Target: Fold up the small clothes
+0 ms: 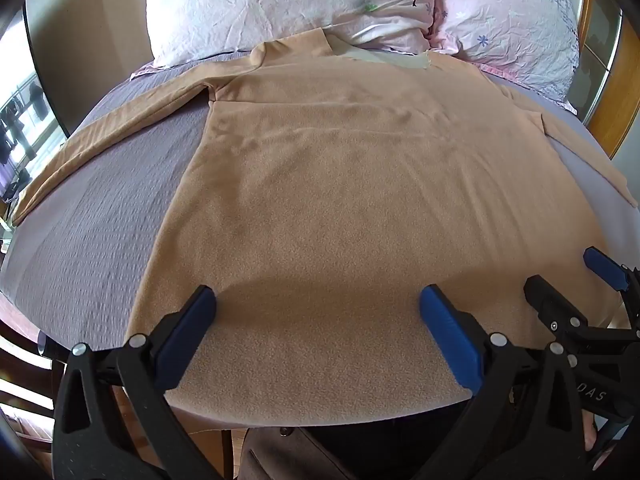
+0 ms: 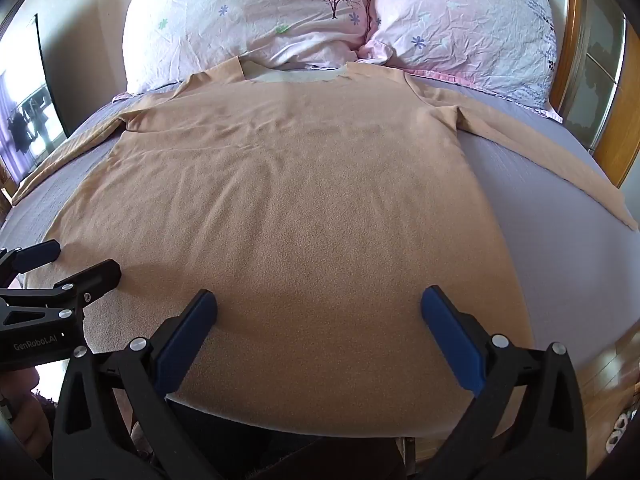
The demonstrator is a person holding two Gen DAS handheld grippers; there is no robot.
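Observation:
A tan long-sleeved shirt (image 1: 340,184) lies flat on the bed, neck toward the pillows, both sleeves spread out to the sides; it also shows in the right wrist view (image 2: 288,200). My left gripper (image 1: 316,300) is open and empty, hovering over the shirt's hem on the left part. My right gripper (image 2: 318,300) is open and empty over the hem on the right part. The right gripper shows at the right edge of the left wrist view (image 1: 568,280), and the left gripper at the left edge of the right wrist view (image 2: 72,264).
The shirt lies on a grey-purple bedsheet (image 1: 100,220). Two pink floral pillows (image 2: 248,20) (image 2: 472,28) stand at the head. A wooden headboard frame (image 2: 568,40) is at the right. A window (image 1: 20,128) is at the left. The bed's near edge runs just under the hem.

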